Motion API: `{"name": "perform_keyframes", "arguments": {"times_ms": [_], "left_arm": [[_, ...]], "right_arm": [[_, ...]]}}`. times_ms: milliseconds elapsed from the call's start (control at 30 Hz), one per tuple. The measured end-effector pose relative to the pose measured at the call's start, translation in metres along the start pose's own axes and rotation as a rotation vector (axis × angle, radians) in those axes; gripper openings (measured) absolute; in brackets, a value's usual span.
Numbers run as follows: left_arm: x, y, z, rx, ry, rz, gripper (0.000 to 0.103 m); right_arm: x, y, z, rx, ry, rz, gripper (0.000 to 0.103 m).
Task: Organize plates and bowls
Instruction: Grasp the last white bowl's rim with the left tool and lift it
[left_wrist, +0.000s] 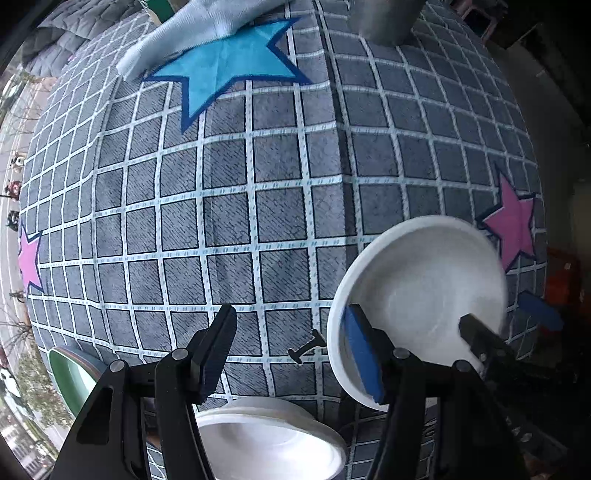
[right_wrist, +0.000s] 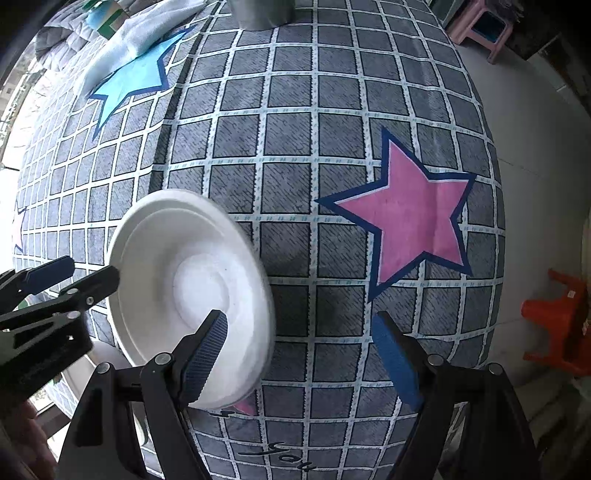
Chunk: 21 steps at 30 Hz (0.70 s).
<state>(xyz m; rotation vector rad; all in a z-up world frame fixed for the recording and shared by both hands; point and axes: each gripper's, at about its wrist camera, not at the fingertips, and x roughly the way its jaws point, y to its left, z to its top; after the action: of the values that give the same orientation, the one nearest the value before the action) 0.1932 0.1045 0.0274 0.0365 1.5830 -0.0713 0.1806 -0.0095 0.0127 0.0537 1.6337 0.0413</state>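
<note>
White deep plate (right_wrist: 177, 273) is seen on the grey checked tablecloth (left_wrist: 229, 221), between the blue star (left_wrist: 229, 62) and the pink star (right_wrist: 410, 218). It looks tilted and its rim is blurred; whether it lies flat on the cloth cannot be told. Left gripper (left_wrist: 290, 310) is pointed down with jaws spread. Its blue-padded finger is placed at the plate's left rim, its other finger over bare cloth, and no squeeze is shown. Right gripper (right_wrist: 299, 314) is also pointed down and spread wide. One finger is seen over the plate's well, the other well clear over open cloth, so nothing is clamped. The opposite rim is thus straddled by each gripper, with the two tools just beside each other. A second white bowl (left_wrist: 266, 439) is seen at the near edge under the left gripper, with a green plate (left_wrist: 70, 380) near it at the table's left edge. The middle of the table is left bare, with free room toward the blue star. A light blue towel (left_wrist: 192, 33) and a grey metal cylinder (left_wrist: 384, 18) are kept at the far edge. The cloth's right edge is seen dropping just past the pink star; beyond it are floor, an orange stool (right_wrist: 557, 325) and a pink stool (right_wrist: 480, 26).
</note>
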Motion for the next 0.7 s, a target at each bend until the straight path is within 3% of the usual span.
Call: {"name": "perform_keyframes", "arguments": {"times_ms": [167,300,567,633,667,700], "left_arm": [[-0.022,-0.008,-0.004,0.016,-0.062,-0.008,0.065],[-0.021,-0.011,-0.010,0.021,-0.042,-0.010,0.065],[0.014,-0.022,-0.005,0.059,-0.019,-0.026,0.065],[0.024,-0.029,-0.002,0.064,0.005,-0.028,0.059],[0.032,-0.030,-0.002,0.060,0.030,-0.052,0.040],[0.037,-0.032,-0.001,0.053,0.049,-0.073,0.032]], "right_arm": [[-0.005,0.012,-0.004,0.001,-0.011,-0.004,0.083],[-0.007,0.011,-0.004,0.001,-0.011,-0.012,0.083],[0.010,0.004,-0.006,0.000,-0.005,-0.008,0.083],[0.015,0.004,-0.007,0.003,-0.001,-0.005,0.083],[0.019,0.005,-0.007,0.003,0.002,-0.001,0.077],[0.022,0.007,-0.008,-0.003,0.004,0.013,0.051]]}}
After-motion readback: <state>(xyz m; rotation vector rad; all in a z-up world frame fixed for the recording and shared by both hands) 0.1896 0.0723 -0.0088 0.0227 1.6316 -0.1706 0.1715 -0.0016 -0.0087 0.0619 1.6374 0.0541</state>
